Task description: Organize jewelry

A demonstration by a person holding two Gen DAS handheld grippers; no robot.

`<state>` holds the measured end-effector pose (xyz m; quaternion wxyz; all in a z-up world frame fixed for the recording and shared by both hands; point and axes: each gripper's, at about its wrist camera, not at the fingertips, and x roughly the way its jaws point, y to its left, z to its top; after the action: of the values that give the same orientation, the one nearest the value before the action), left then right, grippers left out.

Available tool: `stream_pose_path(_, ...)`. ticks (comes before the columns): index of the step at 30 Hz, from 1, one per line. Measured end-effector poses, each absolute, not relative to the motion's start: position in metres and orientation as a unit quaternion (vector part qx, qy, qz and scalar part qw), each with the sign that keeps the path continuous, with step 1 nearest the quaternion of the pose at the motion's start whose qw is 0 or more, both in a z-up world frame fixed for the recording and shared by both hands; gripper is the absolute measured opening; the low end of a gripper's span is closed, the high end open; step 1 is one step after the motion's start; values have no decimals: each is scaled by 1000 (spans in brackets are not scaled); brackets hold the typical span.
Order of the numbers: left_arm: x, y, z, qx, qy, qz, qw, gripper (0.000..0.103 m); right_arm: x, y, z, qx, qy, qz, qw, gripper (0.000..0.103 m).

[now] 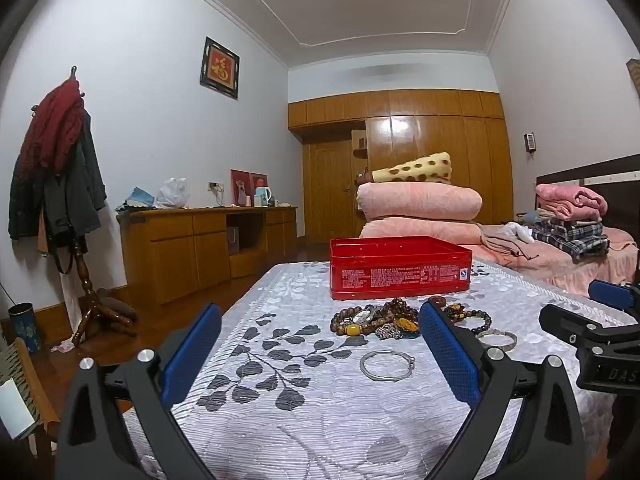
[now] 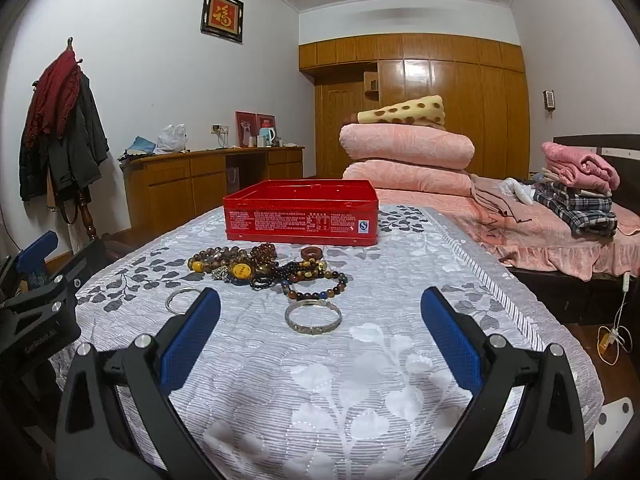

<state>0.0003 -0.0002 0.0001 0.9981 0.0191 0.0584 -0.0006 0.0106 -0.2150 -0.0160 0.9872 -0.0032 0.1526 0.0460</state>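
A red tin box [image 1: 400, 266] [image 2: 302, 216] stands open on the white leaf-patterned table cover. In front of it lies a heap of bead bracelets [image 1: 376, 320] [image 2: 264, 266] with a watch and amber pieces. Two silver bangles lie nearer: one thin [image 1: 386, 365] [image 2: 180, 298], one engraved [image 2: 313, 317] [image 1: 497, 338]. My left gripper [image 1: 320, 344] is open over the cover, short of the thin bangle, holding nothing. My right gripper [image 2: 320, 326] is open too, with the engraved bangle lying just ahead between its blue pads [image 2: 448, 336], untouched.
The table cover [image 2: 360, 380] ends at an edge on the right, beside a bed [image 2: 560, 232] with folded pink quilts and clothes. A wooden cabinet [image 1: 200, 240] and a coat stand [image 1: 68, 184] line the left wall. Each gripper shows at the other view's edge.
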Motion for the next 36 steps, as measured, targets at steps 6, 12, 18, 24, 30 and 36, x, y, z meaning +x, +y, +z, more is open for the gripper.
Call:
stream_pose_path(6, 0, 0, 0, 19, 54, 1, 998, 97, 11, -215, -16, -2, 153, 46, 987, 97)
stream_pose_path(12, 0, -2, 0, 18, 55, 1, 998, 97, 11, -216, -16, -2, 153, 46, 987, 97)
stream_pose_path(18, -1, -2, 0, 18, 53, 2, 998, 97, 12, -217, -16, -1, 154, 46, 987, 97)
stream_pose_path(24, -1, -3, 0, 19, 53, 2, 998, 97, 12, -218, -16, 0, 154, 46, 987, 97)
stream_pose_path(30, -1, -3, 0, 19, 53, 2, 998, 97, 12, -218, -16, 0, 154, 46, 987, 97)
stream_pose_path(36, -1, -3, 0, 18, 52, 2, 998, 97, 12, -218, -16, 0, 154, 46, 987, 97)
